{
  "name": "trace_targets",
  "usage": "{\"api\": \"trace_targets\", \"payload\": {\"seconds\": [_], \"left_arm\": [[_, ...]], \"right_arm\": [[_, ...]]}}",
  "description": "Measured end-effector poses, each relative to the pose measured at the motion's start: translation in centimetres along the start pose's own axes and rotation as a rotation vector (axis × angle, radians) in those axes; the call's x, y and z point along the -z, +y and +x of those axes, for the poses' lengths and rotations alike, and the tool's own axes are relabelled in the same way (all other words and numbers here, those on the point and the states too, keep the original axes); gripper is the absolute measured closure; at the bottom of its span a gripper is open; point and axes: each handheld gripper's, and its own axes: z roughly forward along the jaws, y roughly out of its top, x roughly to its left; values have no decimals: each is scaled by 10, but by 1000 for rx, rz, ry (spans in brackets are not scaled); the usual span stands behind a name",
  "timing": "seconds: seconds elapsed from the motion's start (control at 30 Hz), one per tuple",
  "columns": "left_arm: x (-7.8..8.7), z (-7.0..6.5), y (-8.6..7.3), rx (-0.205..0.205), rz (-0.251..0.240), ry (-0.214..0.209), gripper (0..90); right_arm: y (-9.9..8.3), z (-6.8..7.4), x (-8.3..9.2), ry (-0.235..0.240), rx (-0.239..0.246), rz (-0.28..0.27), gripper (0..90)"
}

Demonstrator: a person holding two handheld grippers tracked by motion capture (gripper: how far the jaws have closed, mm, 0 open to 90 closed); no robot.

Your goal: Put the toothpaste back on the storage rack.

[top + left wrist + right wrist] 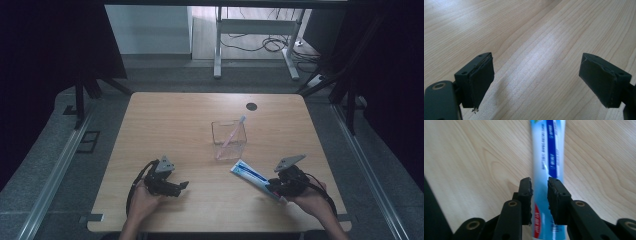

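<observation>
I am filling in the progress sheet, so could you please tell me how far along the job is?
Done: a toothbrush already stands tilted in the clear box. In hand: the right gripper straddles the toothpaste, which lies on the table by the box; its fingers sit close at either side, grip uncertain. The left gripper rests open, holding nothing. Left, probably: lifting the toothpaste into the box.

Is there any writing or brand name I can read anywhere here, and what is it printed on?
Toothpaste tube: white lettering runs along its blue stripe, and there is more print on a red patch near the jaws; all of it is too blurred to read.
Clear container holding a pink toothbrush: no print to be seen.
Wooden table: no lettering or signs.
No word, brand or number here can be quoted.
</observation>
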Motion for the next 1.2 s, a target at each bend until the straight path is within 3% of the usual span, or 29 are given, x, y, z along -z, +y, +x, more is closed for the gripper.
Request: {"api": "trace_targets", "payload": {"seconds": [0.4,0.7,1.2], "left_arm": [[-1,0,-1,4,12,-1,129],[-1,0,-1,3,12,-1,128],[-3,-1,-1,-2,22,-4,129]], "right_arm": [[18,-6,-14,-33,16,154,605],[34,-6,-28,-42,15,236,563],[44,-8,-50,-38,-7,302,502]]}}
